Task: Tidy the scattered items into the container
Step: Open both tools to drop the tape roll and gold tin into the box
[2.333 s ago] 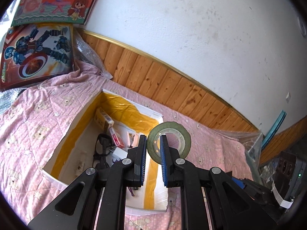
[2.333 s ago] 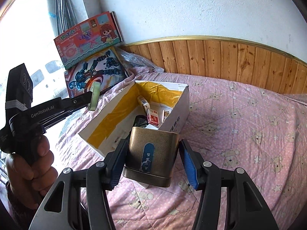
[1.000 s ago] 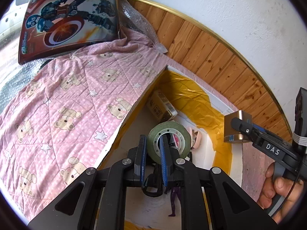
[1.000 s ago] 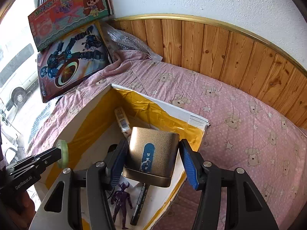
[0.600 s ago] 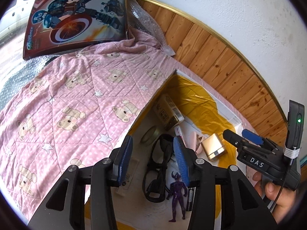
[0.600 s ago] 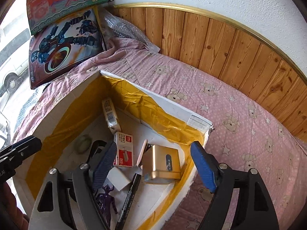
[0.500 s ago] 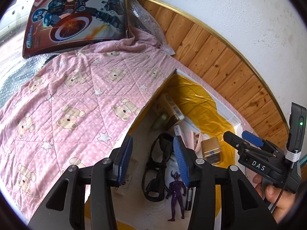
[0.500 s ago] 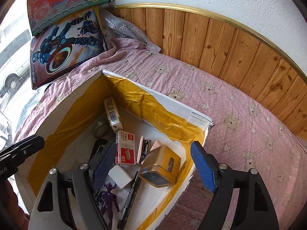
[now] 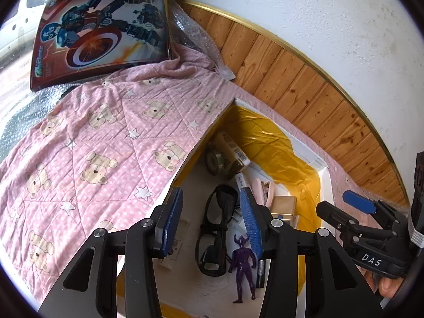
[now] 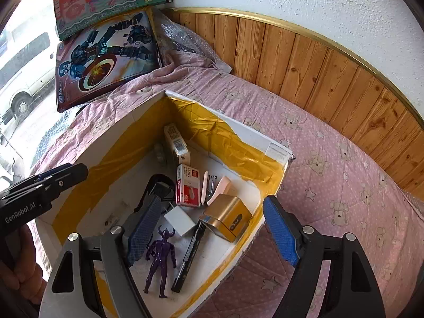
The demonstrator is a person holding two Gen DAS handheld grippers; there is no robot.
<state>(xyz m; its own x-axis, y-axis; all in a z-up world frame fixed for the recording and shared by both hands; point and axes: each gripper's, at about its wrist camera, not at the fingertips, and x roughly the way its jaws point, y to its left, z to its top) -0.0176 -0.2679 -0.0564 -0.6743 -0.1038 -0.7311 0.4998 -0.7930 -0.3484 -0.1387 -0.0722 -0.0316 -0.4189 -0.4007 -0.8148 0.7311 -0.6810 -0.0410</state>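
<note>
Both carried items have dropped into the box since the earlier frames: the green tape roll (image 9: 215, 159) now leans in the far corner against a barcoded carton (image 10: 177, 143), and the gold tin (image 10: 228, 216) lies tilted by the near wall. The white box (image 10: 254, 132), lined with yellow tape, sits on a pink teddy-bear quilt (image 9: 100, 143). Inside it also lie black glasses (image 9: 217, 228), a purple figurine (image 10: 160, 259), a black marker (image 10: 189, 257), a red-and-white staple box (image 10: 187, 185), a pink stapler (image 10: 218, 189) and a white block (image 10: 179, 221).

Over the box, the left gripper (image 9: 210, 220) hangs with its blue pads parted and nothing between them. The right gripper (image 10: 209, 233) is spread wide and empty, straddling the box's near wall. Two toy boxes (image 10: 106, 50) lean against the wall behind the quilt, beside wood panelling (image 10: 318, 61).
</note>
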